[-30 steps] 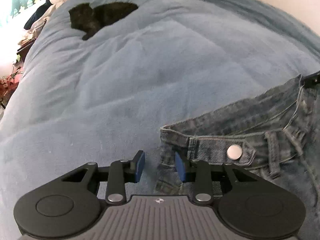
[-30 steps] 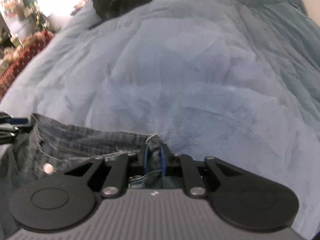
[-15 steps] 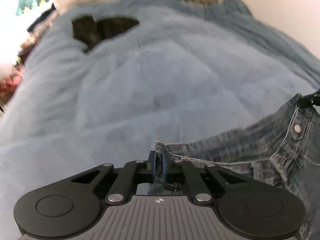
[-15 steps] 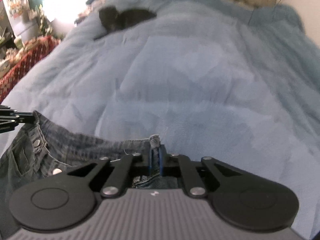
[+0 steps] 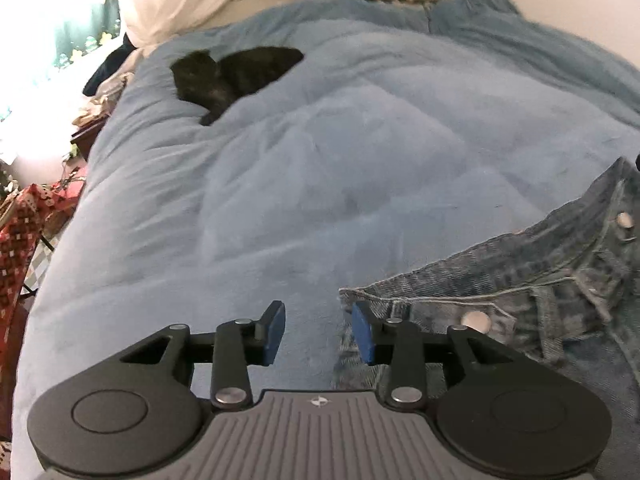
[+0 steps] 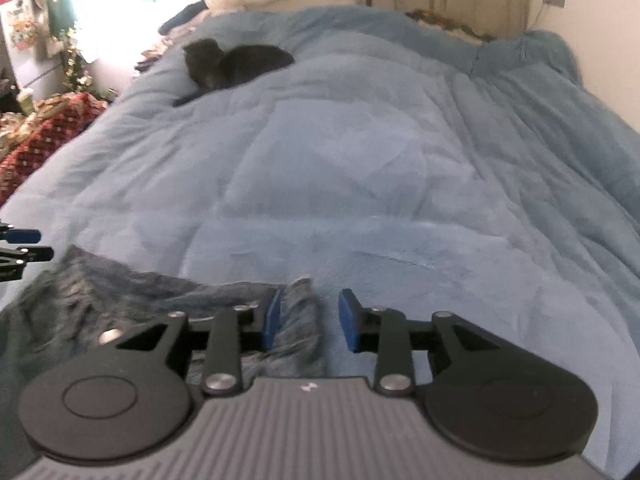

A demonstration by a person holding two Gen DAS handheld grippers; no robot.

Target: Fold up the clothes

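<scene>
Blue denim jeans (image 5: 500,304) lie on the bed with the waistband across both views. In the left wrist view my left gripper (image 5: 319,332) has its jaws opening. The waistband's left corner lies against the right pad (image 5: 362,334), and neither pad presses on it. In the right wrist view my right gripper (image 6: 310,322) is also opening. The blurred right corner of the jeans (image 6: 298,312) sits loose between its pads. The left gripper (image 6: 20,244) also shows at that view's far left edge.
A plush blue blanket (image 5: 360,152) covers the whole bed. A black curled-up shape, like a cat (image 5: 232,76), rests at its far left. Red patterned fabric (image 5: 20,232) hangs beside the left bed edge. A pale wall runs along the right.
Half a second ago both grippers were shut on the waistband corners. Now both have opened and let the denim go, and both have lifted a little.
</scene>
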